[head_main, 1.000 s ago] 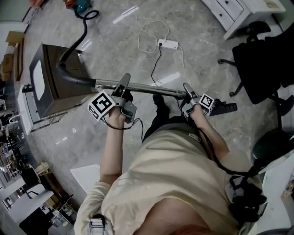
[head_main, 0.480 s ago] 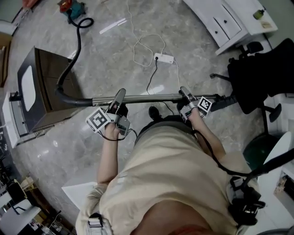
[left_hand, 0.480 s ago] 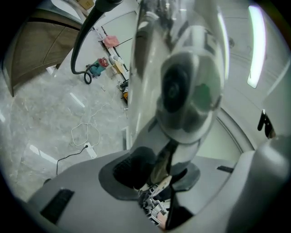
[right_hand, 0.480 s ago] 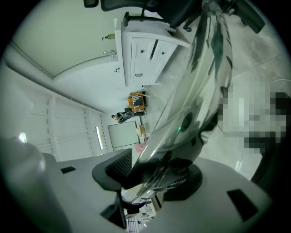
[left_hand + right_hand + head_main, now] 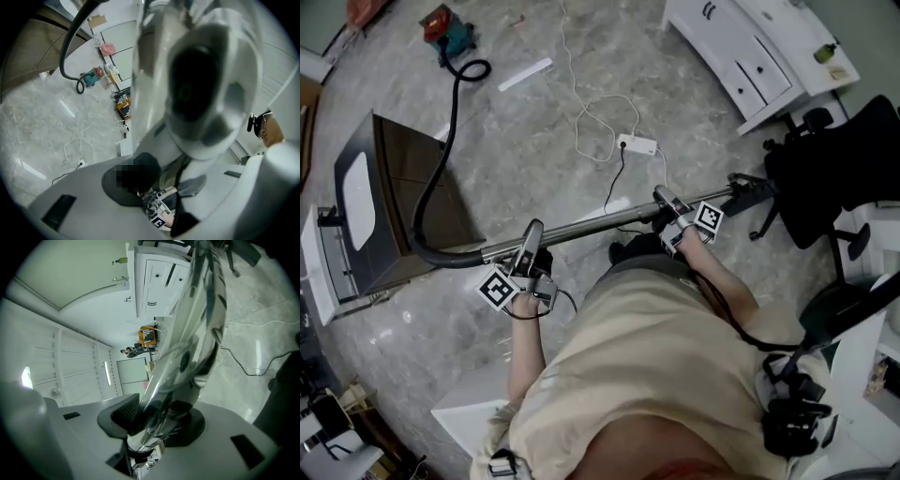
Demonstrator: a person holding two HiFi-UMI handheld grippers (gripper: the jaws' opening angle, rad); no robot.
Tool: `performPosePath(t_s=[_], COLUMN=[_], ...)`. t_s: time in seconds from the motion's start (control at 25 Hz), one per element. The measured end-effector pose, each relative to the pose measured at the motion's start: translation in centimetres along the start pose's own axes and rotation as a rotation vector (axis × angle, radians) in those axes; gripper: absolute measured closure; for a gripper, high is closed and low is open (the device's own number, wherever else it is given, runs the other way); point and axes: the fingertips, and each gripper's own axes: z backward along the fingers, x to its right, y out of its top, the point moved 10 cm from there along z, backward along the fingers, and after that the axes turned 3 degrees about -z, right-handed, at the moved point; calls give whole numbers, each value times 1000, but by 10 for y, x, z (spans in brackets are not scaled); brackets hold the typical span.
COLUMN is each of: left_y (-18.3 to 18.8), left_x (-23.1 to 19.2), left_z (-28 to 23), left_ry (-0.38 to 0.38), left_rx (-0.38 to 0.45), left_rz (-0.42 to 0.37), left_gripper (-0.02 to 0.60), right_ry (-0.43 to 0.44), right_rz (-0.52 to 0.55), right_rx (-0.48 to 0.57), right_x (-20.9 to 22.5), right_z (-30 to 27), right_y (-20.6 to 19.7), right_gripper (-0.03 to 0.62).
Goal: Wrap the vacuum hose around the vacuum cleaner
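In the head view both forearms reached forward from the person's body, the left hand lower in the picture and the right hand higher. The left gripper (image 5: 531, 246) and the right gripper (image 5: 664, 204) pointed about level, well apart, across a chrome wand (image 5: 600, 223) that slanted from one to the other. A black floor head (image 5: 750, 187) sat on the wand just beyond the right gripper. On the far side of the left gripper the vacuum hose (image 5: 445, 254) left the wand and ran past a brown cabinet (image 5: 403, 178) in one long loose curve. It ended at the small red and teal vacuum cleaner (image 5: 445, 26), far ahead of that gripper. In the left gripper view the jaws were pinched on the mirror-bright wand, which filled the middle of the picture. The hose arched up to their left and the cleaner stood small on the floor beyond them. In the right gripper view the jaws had just been closing, and their dark pads pressed on the wand from both sides as it rose away between them.
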Motion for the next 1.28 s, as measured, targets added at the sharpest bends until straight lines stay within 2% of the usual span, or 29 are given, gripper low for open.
performPosePath(t_s=[0.16, 0.28, 0.44, 0.64, 0.72, 0.84, 0.96, 1.12, 1.28], left_y=[21, 25, 21, 11, 14, 27, 35, 27, 32], left_x=[-21, -36, -51, -64, -68, -80, -87, -77, -67], left_z=[-2, 0, -5, -26, -40, -69, -113, -148, -181], left_ry=[-15, 32, 85, 104, 99, 81, 129, 234, 250], left_rx=[26, 58, 101, 139, 138, 89, 65, 151, 196], left_rz=[31, 60, 109, 161, 152, 128, 163, 225, 249], left_gripper=[440, 440, 440, 440, 440, 440, 440, 440, 434], right_ry=[11, -2, 35, 52, 63, 97, 83, 48, 49], right_rz=[38, 65, 90, 111, 123, 128, 105, 126, 163], right_rx=[18, 9, -17, -30, -46, -39, -32, -127, -174], right_x=[-11, -19, -39, -60, -65, -67, -76, -93, -118], right_z=[-25, -41, -58, -69, -76, -84, -100, -139, -173], right_y=[2, 5, 14, 36, 49, 68, 104, 155, 190], right_gripper=[444, 458, 481, 496, 496, 496, 497, 497, 496])
